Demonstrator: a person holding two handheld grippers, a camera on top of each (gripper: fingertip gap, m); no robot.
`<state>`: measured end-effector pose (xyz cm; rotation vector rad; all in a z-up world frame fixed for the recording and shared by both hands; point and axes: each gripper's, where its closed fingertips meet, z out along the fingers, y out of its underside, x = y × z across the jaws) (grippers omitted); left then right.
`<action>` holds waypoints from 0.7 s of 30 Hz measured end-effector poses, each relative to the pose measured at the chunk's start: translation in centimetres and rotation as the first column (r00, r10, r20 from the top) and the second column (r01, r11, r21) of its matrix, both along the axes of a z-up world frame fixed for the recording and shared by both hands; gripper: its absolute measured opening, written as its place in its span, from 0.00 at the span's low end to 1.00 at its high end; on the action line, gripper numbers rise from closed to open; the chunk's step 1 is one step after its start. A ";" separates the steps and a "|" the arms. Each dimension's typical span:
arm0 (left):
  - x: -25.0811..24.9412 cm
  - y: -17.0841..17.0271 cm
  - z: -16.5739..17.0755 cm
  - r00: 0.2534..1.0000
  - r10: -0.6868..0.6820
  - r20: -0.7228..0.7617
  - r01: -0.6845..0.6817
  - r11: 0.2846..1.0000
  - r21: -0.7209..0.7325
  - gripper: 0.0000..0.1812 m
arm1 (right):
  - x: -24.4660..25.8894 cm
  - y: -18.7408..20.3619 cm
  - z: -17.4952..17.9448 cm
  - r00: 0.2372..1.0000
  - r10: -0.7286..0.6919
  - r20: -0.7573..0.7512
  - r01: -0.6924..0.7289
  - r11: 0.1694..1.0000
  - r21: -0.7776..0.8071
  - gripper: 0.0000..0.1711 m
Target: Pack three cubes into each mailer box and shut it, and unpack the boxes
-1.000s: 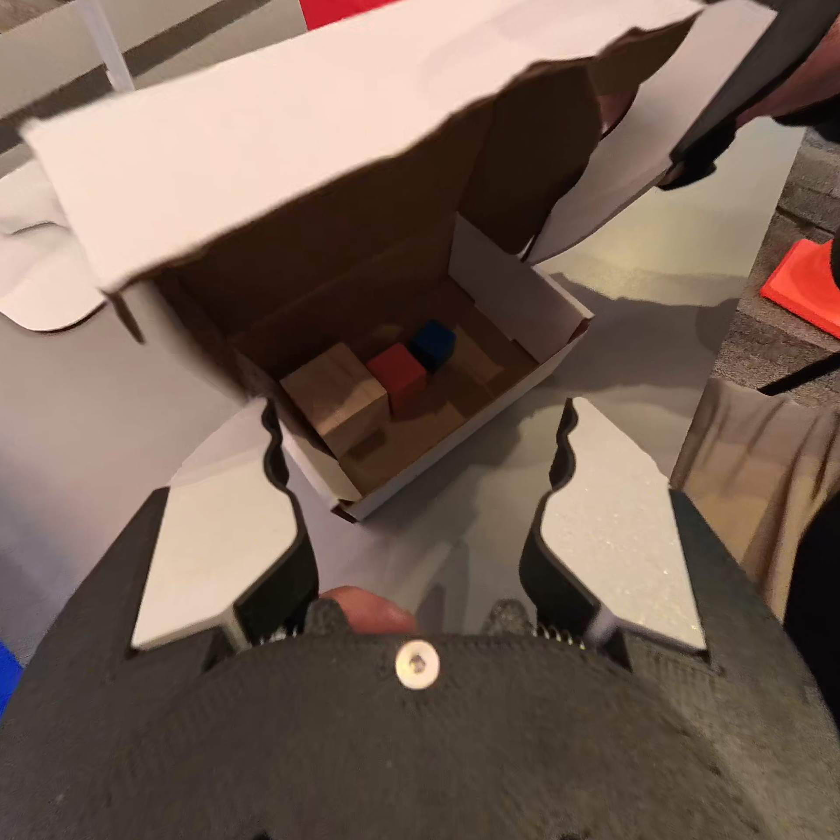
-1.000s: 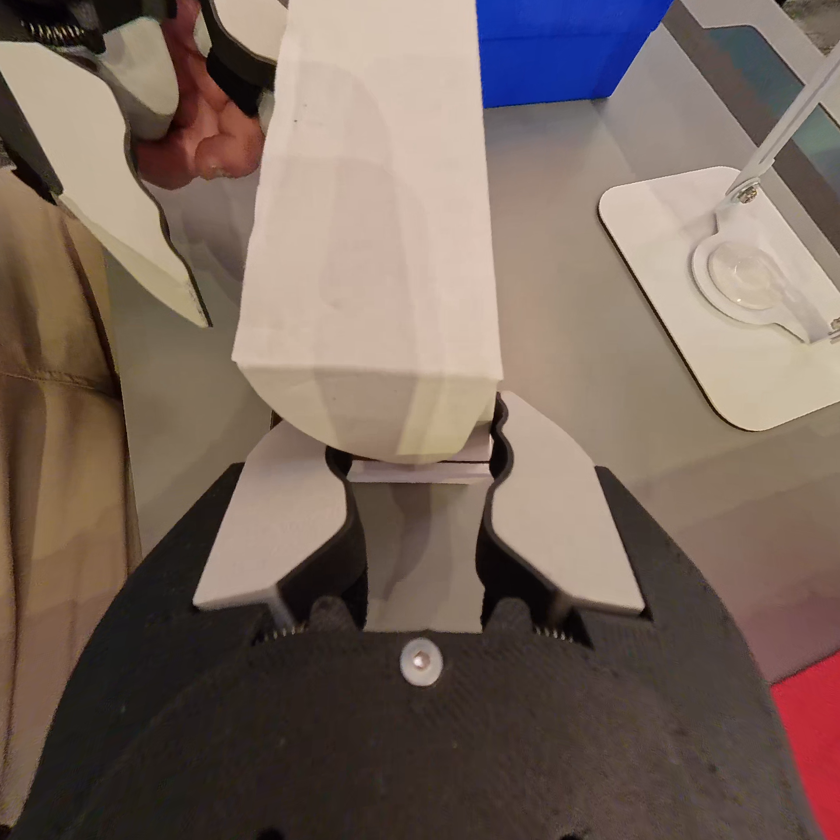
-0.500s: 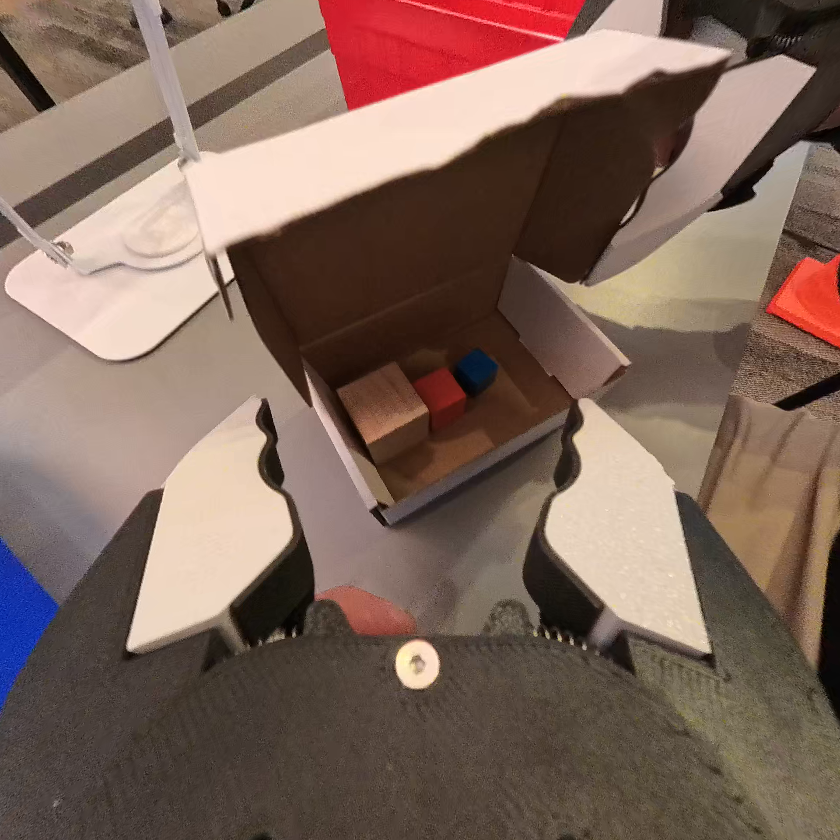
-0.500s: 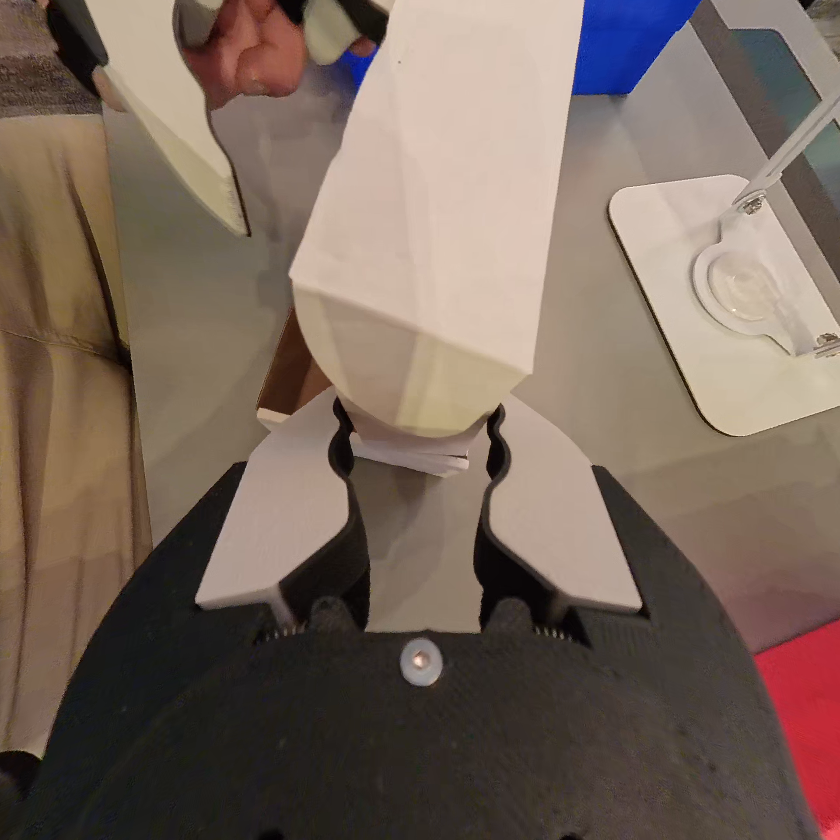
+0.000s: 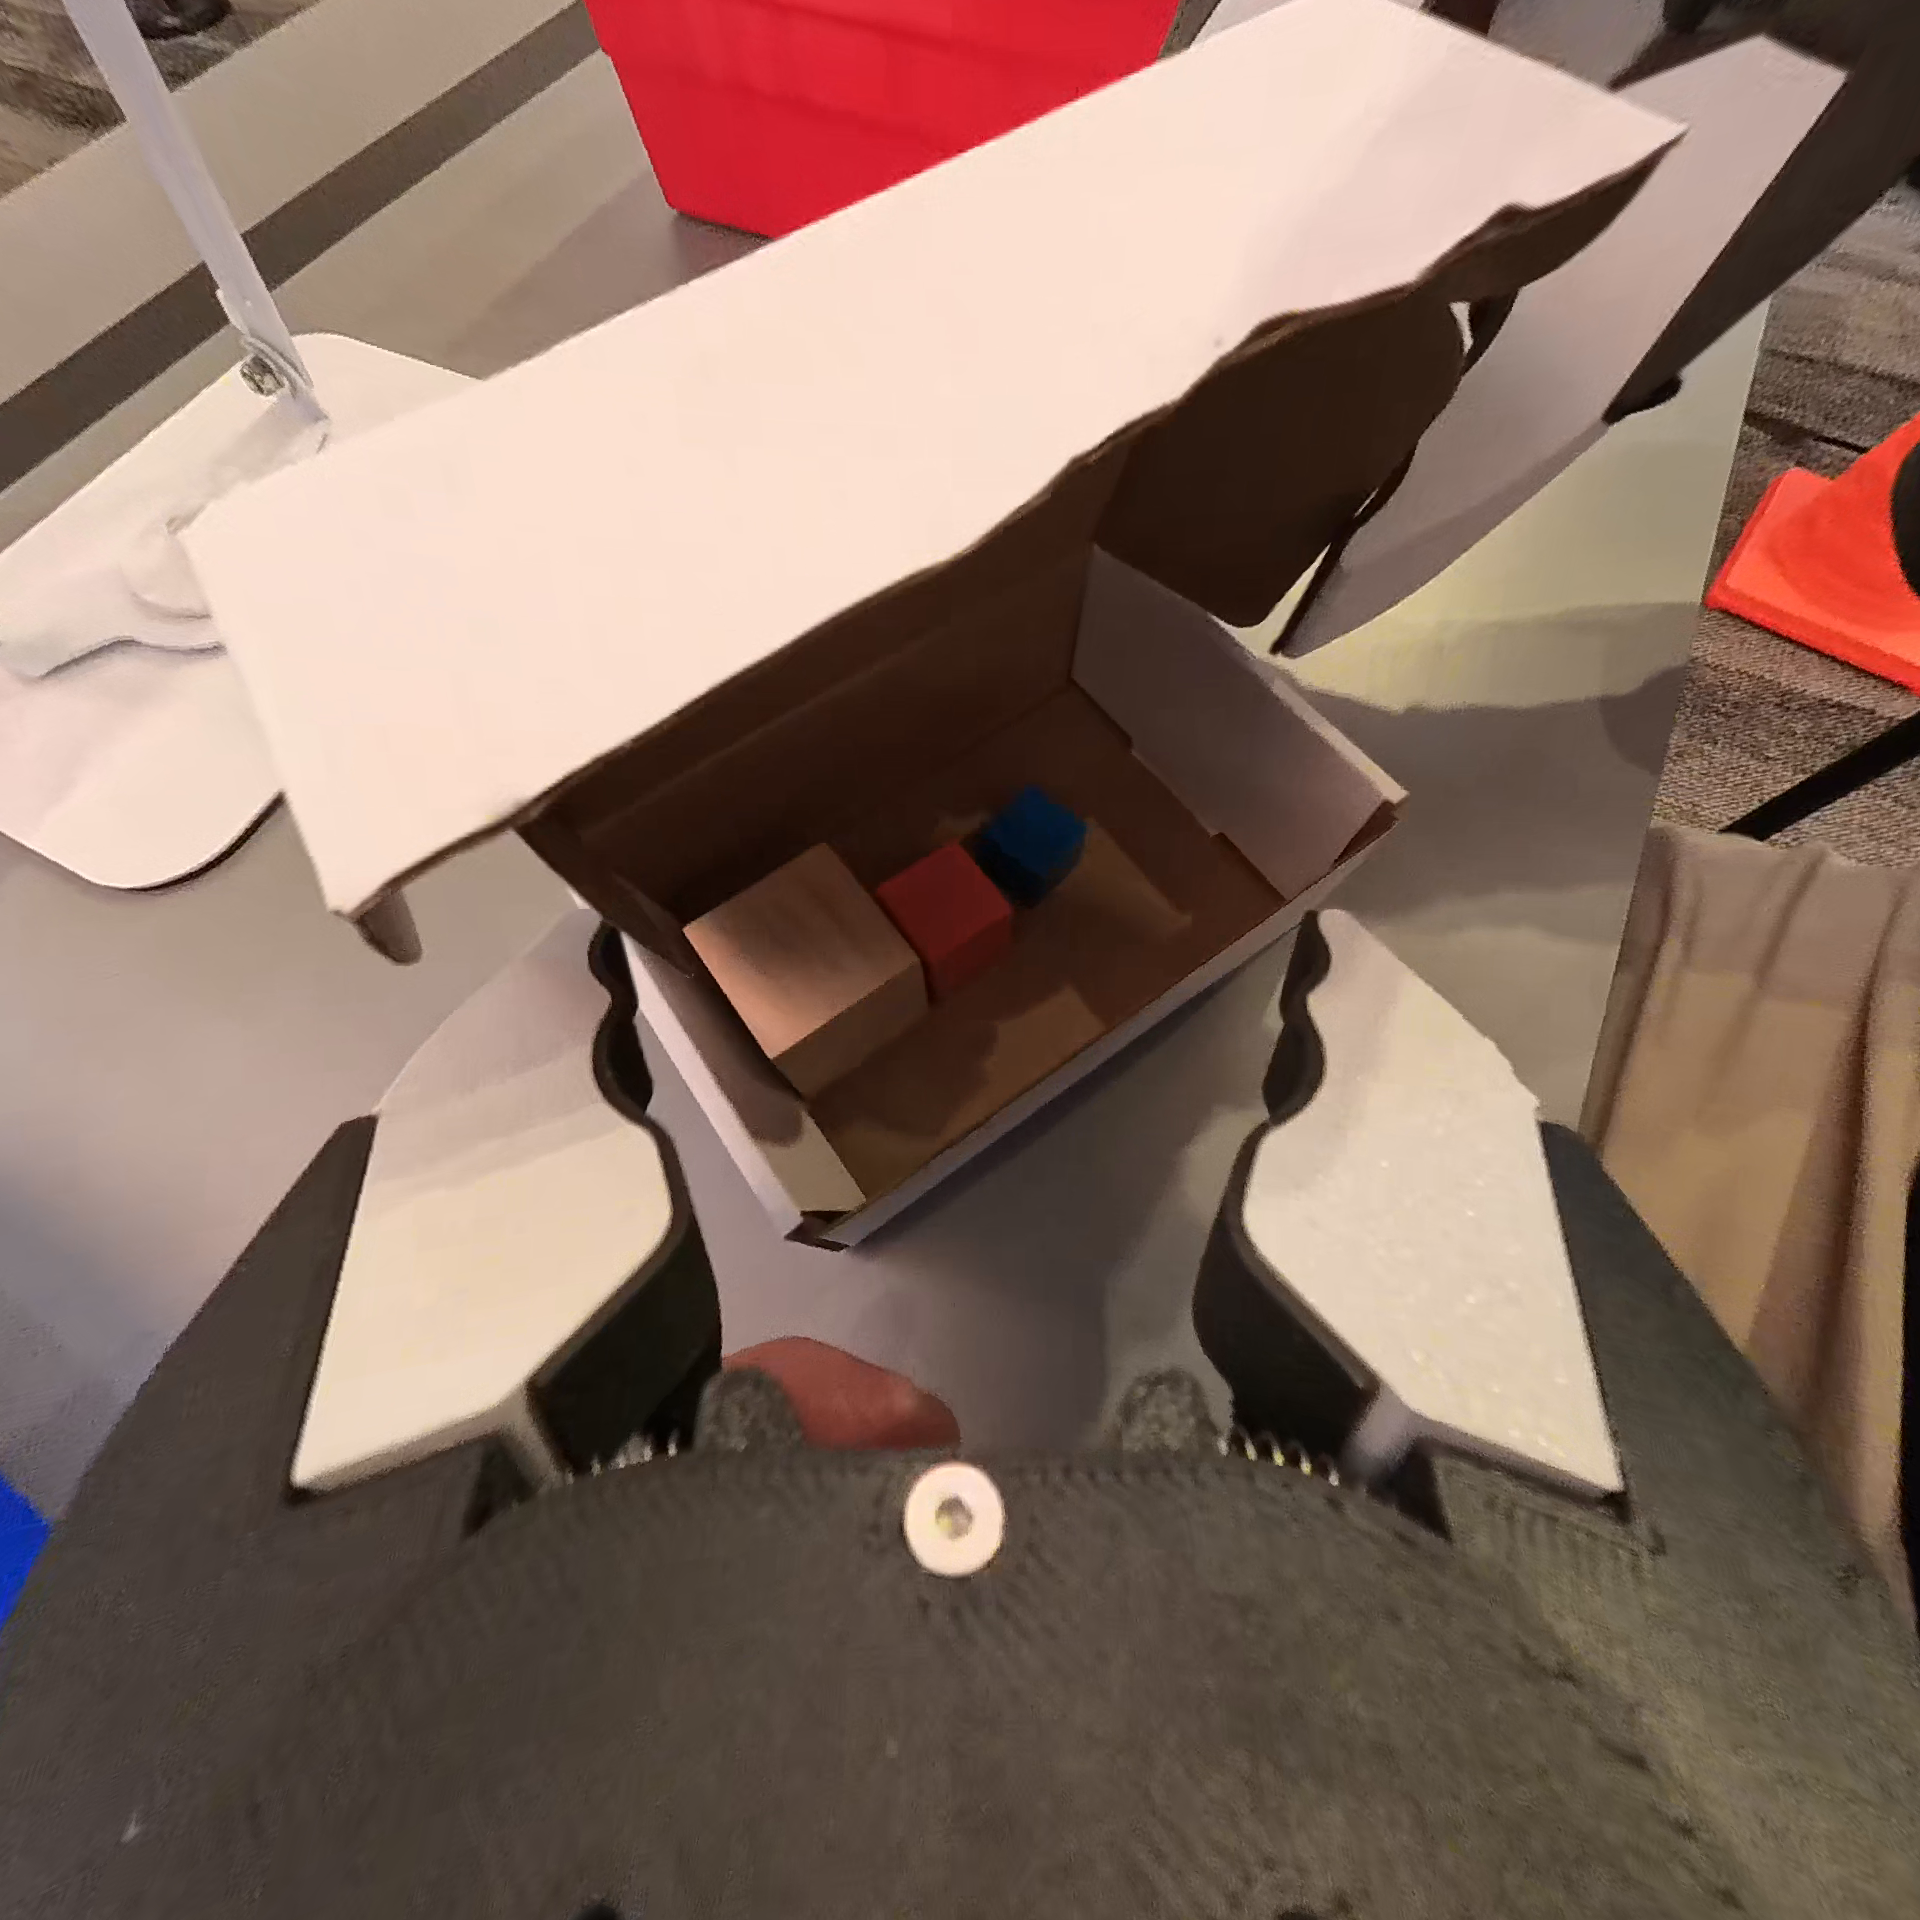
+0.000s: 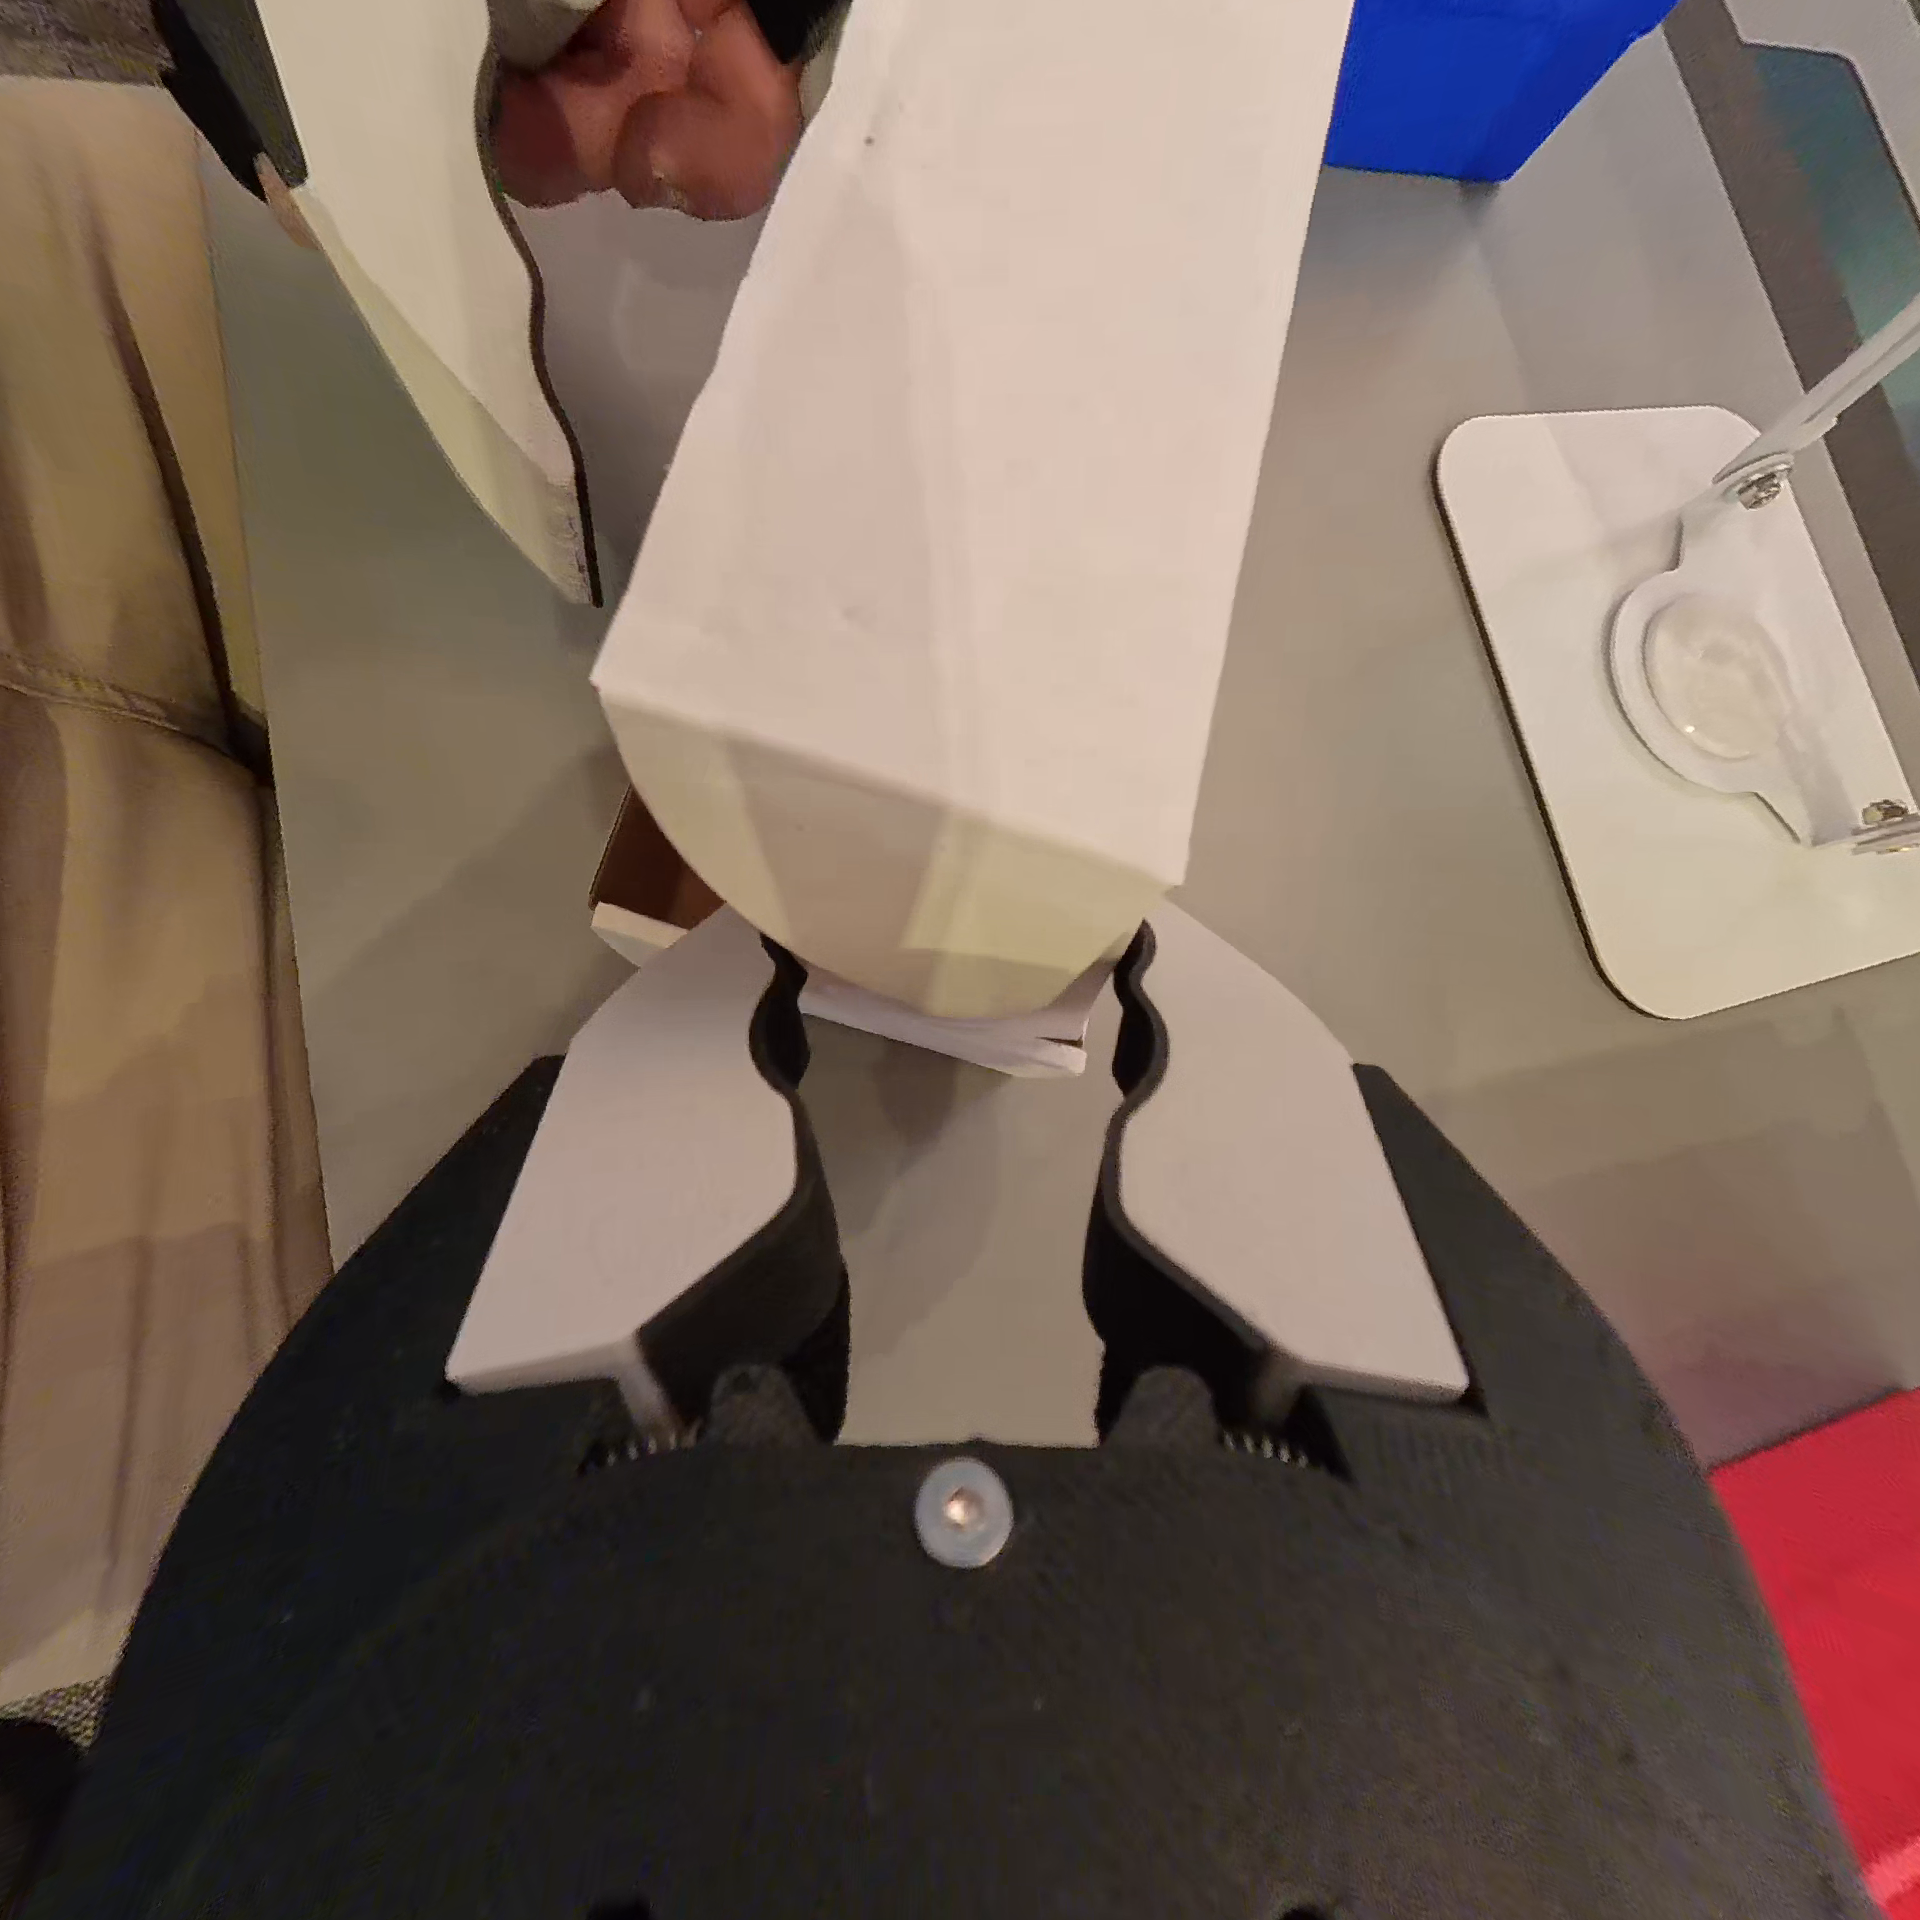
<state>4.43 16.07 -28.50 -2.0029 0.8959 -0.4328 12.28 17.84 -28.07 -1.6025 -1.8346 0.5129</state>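
Note:
A white mailer box stands open on the grey table. Its brown inside holds a wooden cube, a red cube and a blue cube. The lid hangs raised over the back of the box. My left gripper is open and empty, with its tips on either side of the box's near corner. My right gripper is closed on the end of the lid and holds it up. Its finger shows at the top right of the left wrist view.
A red bin stands behind the box and a blue bin at the table's other end. A white stand base lies beside the box. An orange cone is on the floor. The person's tan trousers are at the table edge. The white stand base is about equally far from each gripper, around 25 cm.
The right gripper has lifted and tilted the lid end, so the lid stands higher. The left gripper drew back, then came in close to the box's front corner, staying open.

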 end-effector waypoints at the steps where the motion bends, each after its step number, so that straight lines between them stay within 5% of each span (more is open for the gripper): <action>1: -0.1 0.0 0.0 1.000 -0.002 -0.005 0.002 1.000 0.004 0.64 | 0.0 0.0 -0.1 1.000 -0.001 0.013 0.001 1.000 0.011 0.33; 15: -0.3 0.1 -0.3 0.999 -0.016 -0.028 0.016 1.000 0.008 0.63 | 0.8 -1.7 0.1 0.994 0.109 -0.007 -0.108 0.974 -0.200 0.37; 21: -0.1 0.1 -0.5 0.999 -0.024 -0.029 0.024 1.000 0.005 0.63 | 0.4 -1.2 -0.2 0.990 0.131 0.043 -0.123 0.981 -0.152 0.36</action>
